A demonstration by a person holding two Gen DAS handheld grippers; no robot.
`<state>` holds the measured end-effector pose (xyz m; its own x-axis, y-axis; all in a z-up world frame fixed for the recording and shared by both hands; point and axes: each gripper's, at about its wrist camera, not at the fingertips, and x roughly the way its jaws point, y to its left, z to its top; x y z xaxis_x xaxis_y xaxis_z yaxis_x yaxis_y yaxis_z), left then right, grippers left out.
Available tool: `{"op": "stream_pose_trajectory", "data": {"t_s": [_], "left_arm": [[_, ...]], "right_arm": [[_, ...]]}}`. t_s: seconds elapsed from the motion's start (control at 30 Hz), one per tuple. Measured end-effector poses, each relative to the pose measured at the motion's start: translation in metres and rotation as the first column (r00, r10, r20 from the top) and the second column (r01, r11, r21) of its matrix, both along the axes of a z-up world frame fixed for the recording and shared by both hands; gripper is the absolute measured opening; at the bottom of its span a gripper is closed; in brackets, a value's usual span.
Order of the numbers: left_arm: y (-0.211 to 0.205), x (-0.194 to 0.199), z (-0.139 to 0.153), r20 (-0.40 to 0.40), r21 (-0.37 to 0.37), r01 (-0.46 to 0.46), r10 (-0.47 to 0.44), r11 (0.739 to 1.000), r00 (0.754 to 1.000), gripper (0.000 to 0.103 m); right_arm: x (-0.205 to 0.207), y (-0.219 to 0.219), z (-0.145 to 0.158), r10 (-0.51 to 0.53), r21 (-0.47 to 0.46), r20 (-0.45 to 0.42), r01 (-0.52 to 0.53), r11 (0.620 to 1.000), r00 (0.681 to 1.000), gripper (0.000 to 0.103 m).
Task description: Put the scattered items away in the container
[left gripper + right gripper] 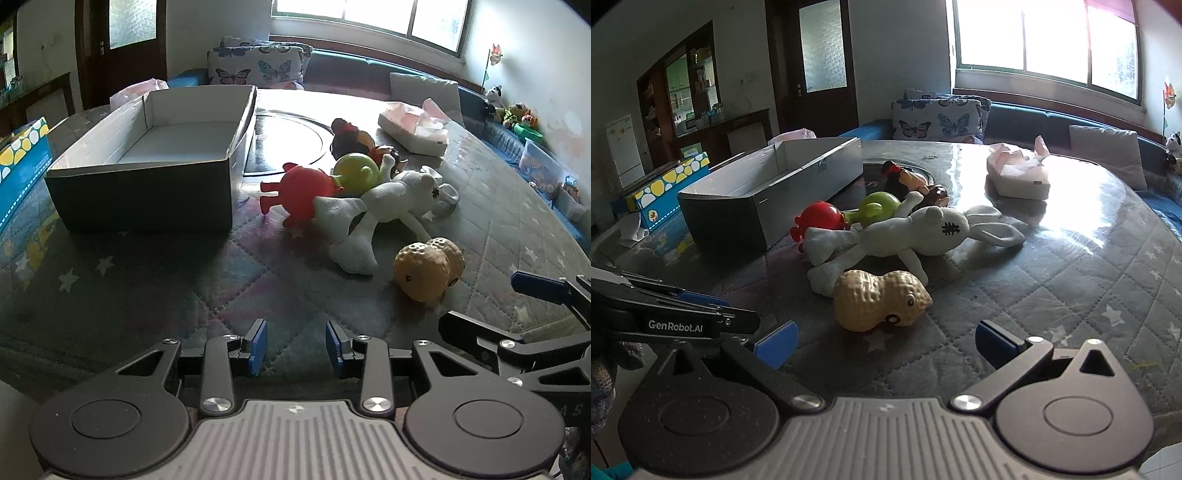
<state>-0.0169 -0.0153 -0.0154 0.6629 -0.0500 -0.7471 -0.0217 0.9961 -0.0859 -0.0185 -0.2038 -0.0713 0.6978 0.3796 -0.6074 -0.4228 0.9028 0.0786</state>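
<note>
An empty cardboard box (pixel 147 173) (pixel 768 199) stands on the quilted table at the left. To its right lies a pile of toys: a red figure (pixel 299 192) (pixel 822 218), a green one (pixel 356 171) (pixel 877 206), a white plush rabbit (pixel 402 195) (pixel 916 232), a dark doll (pixel 347 134) (pixel 912 182). A tan peanut toy (pixel 428 267) (pixel 879 301) lies nearest. My left gripper (pixel 296 347) hovers over bare quilt, jaws part open with nothing between them. My right gripper (pixel 884 345) stands wide open just short of the peanut.
A pink tissue pack (pixel 415 129) (pixel 1019 171) lies beyond the toys. A blue spotted box (pixel 22 162) (pixel 661 192) sits at the table's left edge. Butterfly cushions (pixel 938 118) and a bench run under the window. The right gripper shows at the left view's right edge.
</note>
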Motion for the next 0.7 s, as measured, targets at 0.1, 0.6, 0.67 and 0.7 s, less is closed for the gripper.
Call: {"op": "stream_pose_trajectory", "data": {"t_s": [0.1, 0.6, 0.67, 0.7], "left_arm": [[-0.001, -0.002, 0.000, -0.001, 0.004, 0.000, 0.000, 1.000, 1.000, 0.037], [-0.006, -0.011, 0.007, 0.014, 0.015, -0.002, 0.002, 1.000, 1.000, 0.037], [-0.006, -0.011, 0.008, 0.016, 0.011, -0.001, 0.001, 1.000, 1.000, 0.037], [-0.006, -0.011, 0.009, 0.016, 0.010, -0.001, 0.001, 1.000, 1.000, 0.037]], "right_arm": [[-0.002, 0.001, 0.000, 0.003, 0.001, 0.000, -0.003, 1.000, 1.000, 0.103], [-0.011, 0.005, 0.004, 0.039, 0.006, 0.019, -0.039, 0.999, 0.999, 0.103], [-0.011, 0.006, 0.005, 0.042, 0.007, 0.019, -0.042, 0.999, 0.999, 0.103], [-0.011, 0.006, 0.005, 0.043, 0.007, 0.019, -0.044, 0.999, 0.999, 0.103]]}}
